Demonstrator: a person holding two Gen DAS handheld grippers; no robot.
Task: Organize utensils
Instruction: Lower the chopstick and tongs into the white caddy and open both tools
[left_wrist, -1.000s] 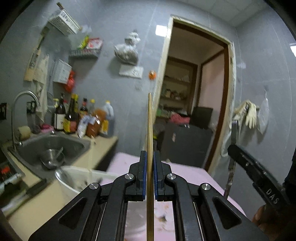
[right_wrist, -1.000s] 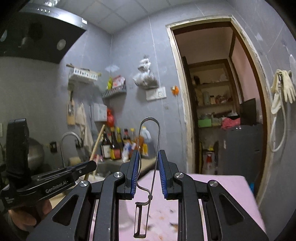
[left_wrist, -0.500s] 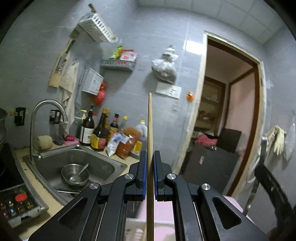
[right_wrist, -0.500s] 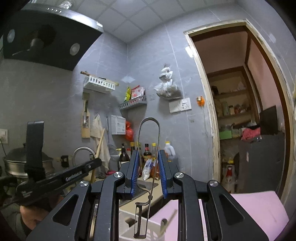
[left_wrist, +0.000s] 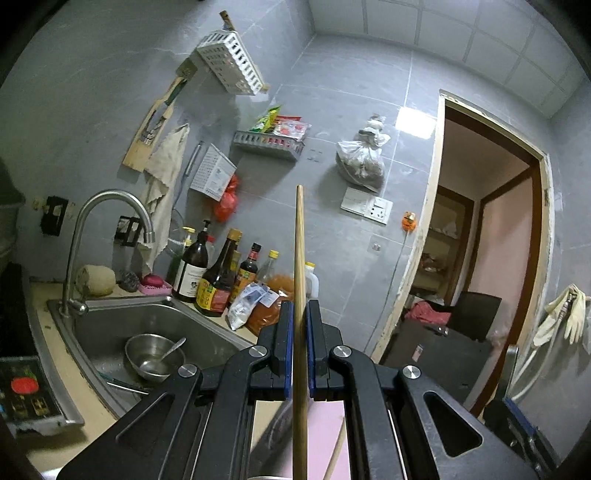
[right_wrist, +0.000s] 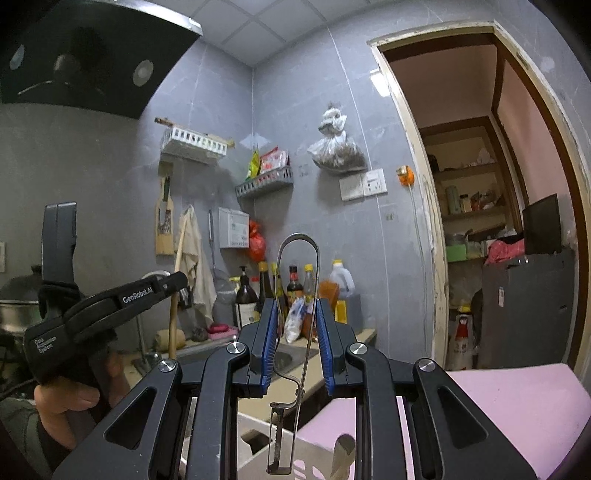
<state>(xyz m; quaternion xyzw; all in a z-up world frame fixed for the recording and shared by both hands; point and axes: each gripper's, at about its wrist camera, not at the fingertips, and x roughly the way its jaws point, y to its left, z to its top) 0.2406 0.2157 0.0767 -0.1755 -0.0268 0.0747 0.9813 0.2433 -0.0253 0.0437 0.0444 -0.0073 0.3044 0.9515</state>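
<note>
Left wrist view: camera behind the left tool (left_wrist: 299, 347), raised and tilted upward, facing the grey tiled wall; the stainless steel sink (left_wrist: 122, 332) lies near left, the open wooden-framed doorway (left_wrist: 491, 236) far right.

Right wrist view: camera behind the right tool (right_wrist: 296, 343), facing the same wall from further right and more level; the doorway (right_wrist: 491, 206) fills the right, and the left tool (right_wrist: 99, 306) appears at near left.

Shared: the hanging plastic bag of dried goods (left_wrist: 360, 162) (right_wrist: 334, 147), the row of dark sauce bottles (left_wrist: 218, 280) (right_wrist: 273, 291) on the worktop, the white slotted wall basket (left_wrist: 231, 62) (right_wrist: 194, 142), and the doorway.
</note>
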